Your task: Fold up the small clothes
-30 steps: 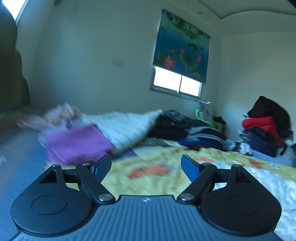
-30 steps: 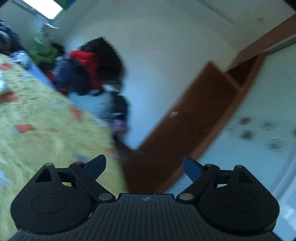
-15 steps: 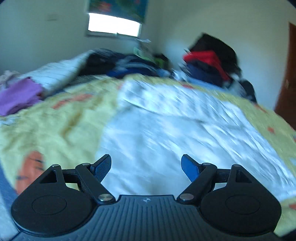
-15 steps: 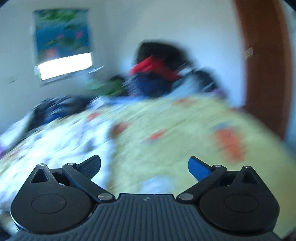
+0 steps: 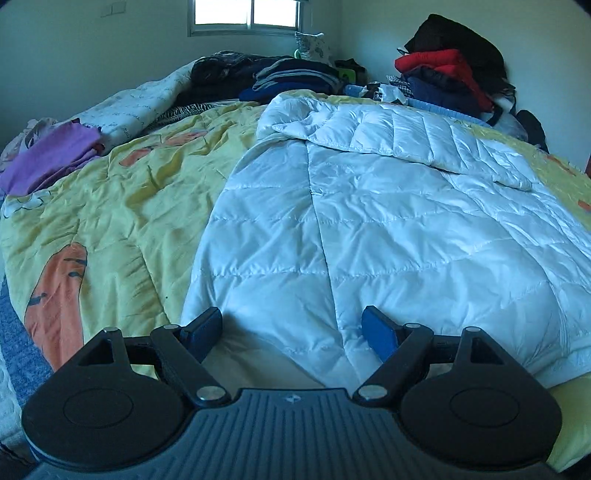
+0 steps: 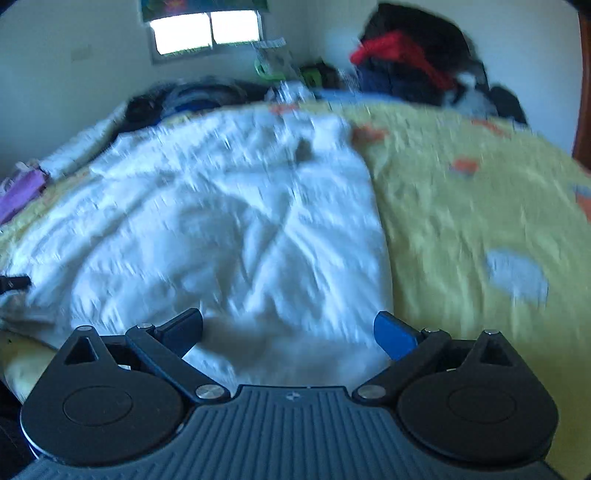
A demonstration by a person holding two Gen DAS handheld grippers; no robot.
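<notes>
A white quilted puffer jacket [image 5: 388,221] lies spread on the yellow patterned bedspread [image 5: 122,206], its hem just beyond the left gripper [image 5: 293,328] and the right gripper [image 6: 288,328], both with jaws apart and empty. The slick padding may slip from a shallow pinch. Piled clothes [image 5: 447,70] crowd the bedroom's far corner.

white jacket [image 6: 229,229] blurred, right view

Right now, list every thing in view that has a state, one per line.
white puffer jacket: spread flat on the bed, zipped, one sleeve folded across the chest.
left claw: open, empty, over the jacket's hem.
right claw: open, empty; view blurred.
yellow quilt: spread out, wrinkled.
purple garment: folded.
dark clothes stack: folded, piled.
window: bright.
</notes>
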